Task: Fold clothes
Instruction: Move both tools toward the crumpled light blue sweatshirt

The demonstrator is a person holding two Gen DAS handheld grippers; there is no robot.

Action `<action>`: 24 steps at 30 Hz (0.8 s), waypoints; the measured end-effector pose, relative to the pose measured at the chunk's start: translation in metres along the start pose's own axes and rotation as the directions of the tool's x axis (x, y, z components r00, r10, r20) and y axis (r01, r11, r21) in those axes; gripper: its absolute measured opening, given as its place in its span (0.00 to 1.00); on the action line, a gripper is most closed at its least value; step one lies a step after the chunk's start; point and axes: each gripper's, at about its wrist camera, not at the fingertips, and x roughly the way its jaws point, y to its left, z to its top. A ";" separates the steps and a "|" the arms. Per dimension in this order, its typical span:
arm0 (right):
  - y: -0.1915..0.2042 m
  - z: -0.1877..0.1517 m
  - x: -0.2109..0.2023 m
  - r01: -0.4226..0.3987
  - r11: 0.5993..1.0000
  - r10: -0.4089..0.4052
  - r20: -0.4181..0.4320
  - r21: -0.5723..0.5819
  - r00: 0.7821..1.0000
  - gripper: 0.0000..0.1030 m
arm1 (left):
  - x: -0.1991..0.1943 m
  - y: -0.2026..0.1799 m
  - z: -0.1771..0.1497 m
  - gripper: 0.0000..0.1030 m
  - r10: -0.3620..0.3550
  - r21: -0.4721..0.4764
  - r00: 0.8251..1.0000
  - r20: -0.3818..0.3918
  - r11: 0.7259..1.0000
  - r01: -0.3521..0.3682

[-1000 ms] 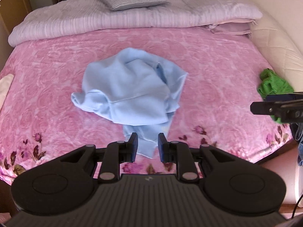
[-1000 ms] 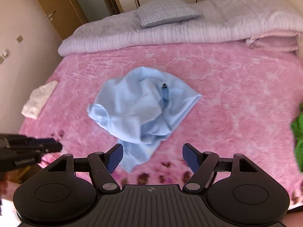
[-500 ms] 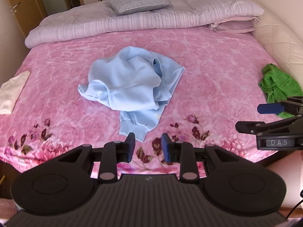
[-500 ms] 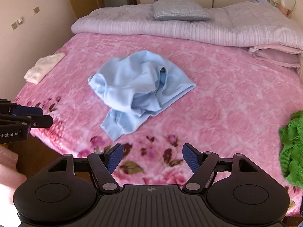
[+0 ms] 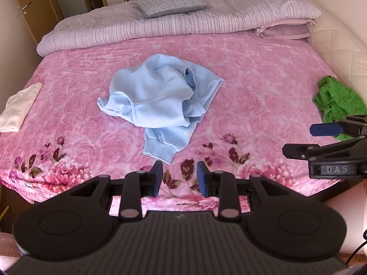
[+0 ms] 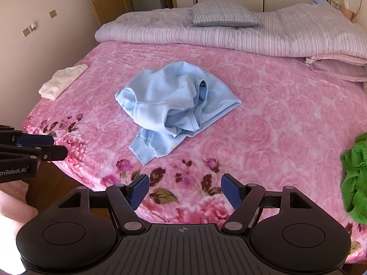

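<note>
Left wrist view: left gripper [image 5: 179, 177] part-spread, right gripper [image 6: 185, 191] wide, both empty. Crumpled blue sweatshirt [image 5: 160, 98] layers probably overlapped; pinching cuff [image 5: 158, 152] risked dragging whole heap.

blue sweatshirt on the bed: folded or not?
Not folded. The blue sweatshirt lies crumpled on the pink blanket, one cuffed sleeve trailing out.

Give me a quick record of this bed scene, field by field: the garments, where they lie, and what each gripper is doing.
surface: pink floral blanket
main garment: light blue sweatshirt, crumpled, mid-bed, one cuff toward the near edge
other garments: white cloth folded at left edge; green garment bunched at right edge
head of bed: striped quilt with pillow
left gripper: open, empty
right gripper: open wide, empty
</note>
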 end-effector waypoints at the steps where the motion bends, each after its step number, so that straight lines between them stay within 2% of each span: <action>1: -0.001 0.000 0.000 -0.002 1.000 0.002 0.000 0.003 1.000 0.71 | 0.000 -0.001 0.000 0.27 0.001 0.003 1.000 -0.001 1.000 -0.001; 14: -0.007 0.004 0.005 -0.012 1.000 0.012 0.001 0.025 1.000 0.71 | 0.008 -0.001 0.007 0.29 0.005 0.015 1.000 -0.020 1.000 -0.005; 24: -0.008 0.028 0.033 -0.008 0.999 0.009 -0.022 0.035 1.000 0.71 | 0.035 0.026 0.024 0.31 -0.043 0.001 0.999 -0.020 0.999 0.043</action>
